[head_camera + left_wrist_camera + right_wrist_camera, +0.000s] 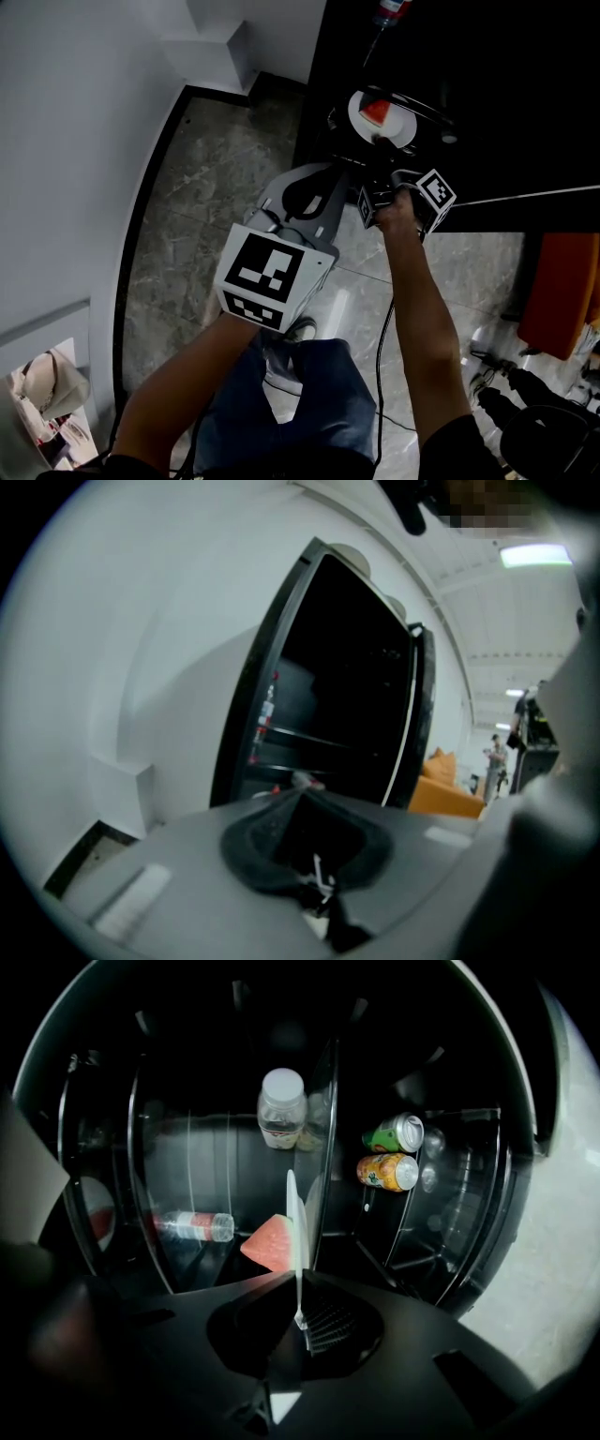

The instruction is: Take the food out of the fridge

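The dark fridge (450,56) stands open in front of me. A white plate (361,108) with a red watermelon slice (377,112) sits at its shelf edge. My right gripper (382,145) is shut on the plate's near rim. In the right gripper view the plate (292,1213) shows edge-on between the jaws of the right gripper (298,1283), with the slice (269,1243) just left of it. My left gripper (330,171) hovers lower left of the plate, shut and holding nothing. In its own view the left gripper (302,796) points at the open fridge (347,714).
Inside the fridge are an upright clear bottle (281,1108), a bottle lying on its side (195,1226), and two cans (394,1134) (386,1172) in the door rack. An orange seat (562,291) stands right of the fridge. White wall (75,141) runs along the left.
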A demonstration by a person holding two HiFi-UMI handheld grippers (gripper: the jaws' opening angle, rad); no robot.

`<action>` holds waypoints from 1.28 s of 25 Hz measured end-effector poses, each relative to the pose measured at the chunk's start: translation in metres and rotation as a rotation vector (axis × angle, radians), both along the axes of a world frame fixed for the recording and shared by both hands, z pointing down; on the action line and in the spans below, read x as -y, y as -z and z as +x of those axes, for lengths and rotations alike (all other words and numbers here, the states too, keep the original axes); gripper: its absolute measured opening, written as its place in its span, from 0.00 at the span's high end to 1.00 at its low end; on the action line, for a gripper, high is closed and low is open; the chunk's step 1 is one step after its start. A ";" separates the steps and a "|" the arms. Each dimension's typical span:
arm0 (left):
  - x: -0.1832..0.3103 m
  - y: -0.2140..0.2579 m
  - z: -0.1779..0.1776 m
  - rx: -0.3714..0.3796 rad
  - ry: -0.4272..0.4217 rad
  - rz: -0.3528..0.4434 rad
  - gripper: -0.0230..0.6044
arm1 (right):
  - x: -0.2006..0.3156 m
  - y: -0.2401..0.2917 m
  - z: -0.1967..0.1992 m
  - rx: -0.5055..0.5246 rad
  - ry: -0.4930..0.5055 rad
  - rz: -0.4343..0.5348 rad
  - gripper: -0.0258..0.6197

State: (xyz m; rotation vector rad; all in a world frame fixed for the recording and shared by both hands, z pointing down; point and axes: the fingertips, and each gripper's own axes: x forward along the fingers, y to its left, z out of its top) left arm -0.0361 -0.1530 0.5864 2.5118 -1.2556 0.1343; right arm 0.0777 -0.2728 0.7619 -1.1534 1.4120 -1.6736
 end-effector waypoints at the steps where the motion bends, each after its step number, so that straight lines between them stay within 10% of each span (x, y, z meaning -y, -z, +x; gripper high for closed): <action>1: -0.001 0.000 0.000 0.002 -0.001 0.000 0.96 | -0.002 0.000 0.000 -0.005 0.006 0.011 0.94; 20: -0.035 0.018 0.009 0.019 -0.017 -0.050 0.96 | -0.093 0.043 0.002 0.025 0.044 0.087 0.94; 32: -0.087 0.109 0.024 -0.017 -0.043 -0.083 0.96 | -0.198 0.184 0.009 0.068 0.015 0.123 0.94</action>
